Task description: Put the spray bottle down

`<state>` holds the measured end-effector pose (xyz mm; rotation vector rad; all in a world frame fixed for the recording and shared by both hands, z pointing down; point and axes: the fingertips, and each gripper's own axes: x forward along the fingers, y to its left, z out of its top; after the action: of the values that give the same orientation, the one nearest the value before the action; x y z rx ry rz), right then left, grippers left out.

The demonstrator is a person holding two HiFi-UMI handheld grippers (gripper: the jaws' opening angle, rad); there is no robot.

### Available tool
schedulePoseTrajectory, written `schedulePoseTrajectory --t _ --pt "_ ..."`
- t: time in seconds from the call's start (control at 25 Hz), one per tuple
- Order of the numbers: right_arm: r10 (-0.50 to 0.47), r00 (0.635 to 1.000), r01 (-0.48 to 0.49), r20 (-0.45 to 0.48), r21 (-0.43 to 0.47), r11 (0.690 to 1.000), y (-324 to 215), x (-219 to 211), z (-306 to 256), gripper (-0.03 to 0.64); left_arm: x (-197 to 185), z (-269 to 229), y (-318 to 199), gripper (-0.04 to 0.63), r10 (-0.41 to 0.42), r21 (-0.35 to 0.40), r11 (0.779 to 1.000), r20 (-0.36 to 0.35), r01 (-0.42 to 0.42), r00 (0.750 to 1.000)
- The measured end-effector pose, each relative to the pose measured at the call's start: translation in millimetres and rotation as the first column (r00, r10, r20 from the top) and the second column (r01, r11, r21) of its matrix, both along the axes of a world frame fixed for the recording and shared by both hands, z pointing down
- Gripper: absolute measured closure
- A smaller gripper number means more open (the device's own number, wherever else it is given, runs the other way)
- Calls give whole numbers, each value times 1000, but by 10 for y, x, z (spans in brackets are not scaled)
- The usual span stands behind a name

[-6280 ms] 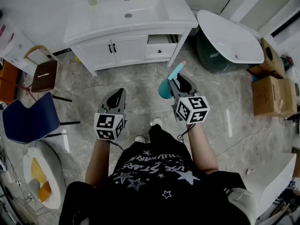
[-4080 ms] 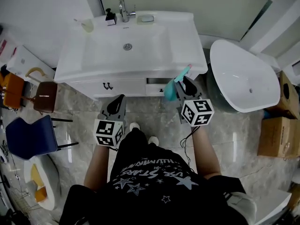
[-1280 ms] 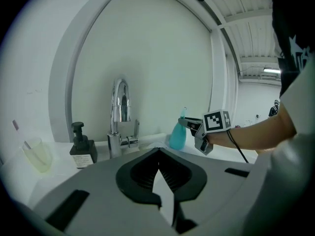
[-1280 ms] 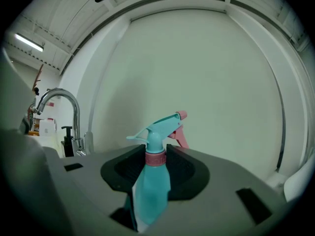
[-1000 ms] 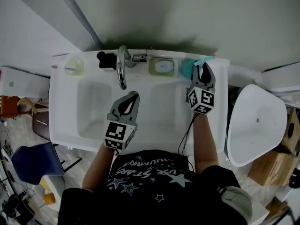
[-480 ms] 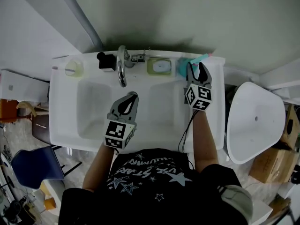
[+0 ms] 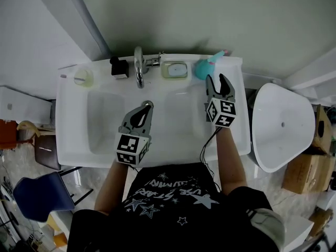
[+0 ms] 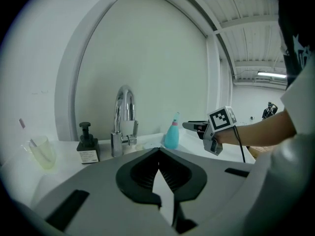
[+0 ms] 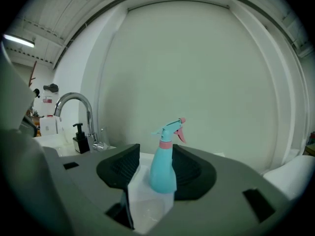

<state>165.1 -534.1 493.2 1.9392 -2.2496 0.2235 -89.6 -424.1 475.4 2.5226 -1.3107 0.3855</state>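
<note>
The teal spray bottle (image 7: pixel 203 68) with a pink trigger stands upright on the back ledge of the white sink counter (image 7: pixel 237 114), right of the soap dish. My right gripper (image 7: pixel 219 79) is just in front of it, open, its pads clear of the bottle. In the right gripper view the bottle (image 9: pixel 163 166) stands free beyond the spread jaws of that gripper (image 9: pixel 155 152). My left gripper (image 7: pixel 147 105) hovers shut over the basin, holding nothing. In the left gripper view its jaws (image 8: pixel 158 150) meet at the tip, and the bottle (image 8: pixel 172 134) shows past them.
A chrome faucet (image 7: pixel 138 67), a black pump bottle (image 7: pixel 118 67), a soap dish (image 7: pixel 174 69) and a cup (image 7: pixel 82 76) line the back ledge. The wall rises right behind them. A white tub (image 7: pixel 278 125) stands to the right and a blue chair (image 7: pixel 37 196) at lower left.
My right gripper has opened off the spray bottle and drawn back toward the person, leaving the bottle standing on the ledge. The left gripper shifted slightly over the basin.
</note>
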Motion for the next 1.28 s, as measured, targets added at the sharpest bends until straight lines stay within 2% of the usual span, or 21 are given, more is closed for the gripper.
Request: schedulePoseTrajectory --t 0.32,0.44,0.56,0.6,0.92,1.28 --pt "29 999 -31 45 38 999 719 -15 -368 451 34 -24 160 580 75 19 997 -22 -74 997" --pt "2 999 -4 44 46 999 997 -99 -456 477 70 -31 307 580 94 23 995 -21 -93 995" --pt "-29 1000 29 8 65 998 1207 -188 -525 496 94 -53 451 578 84 29 996 -30 -83 996" --pt "-31 1000 30 5 71 997 1267 -197 -542 524 107 -63 502 580 80 33 996 -31 -79 996" --pt "-37 998 33 60 54 998 1868 -60 -568 597 269 -222 1084 578 50 69 996 3 -50 999" --pt "-112 992 106 58 88 990 2770 147 -716 603 570 -430 1996 580 -6 123 992 22 3 1000"
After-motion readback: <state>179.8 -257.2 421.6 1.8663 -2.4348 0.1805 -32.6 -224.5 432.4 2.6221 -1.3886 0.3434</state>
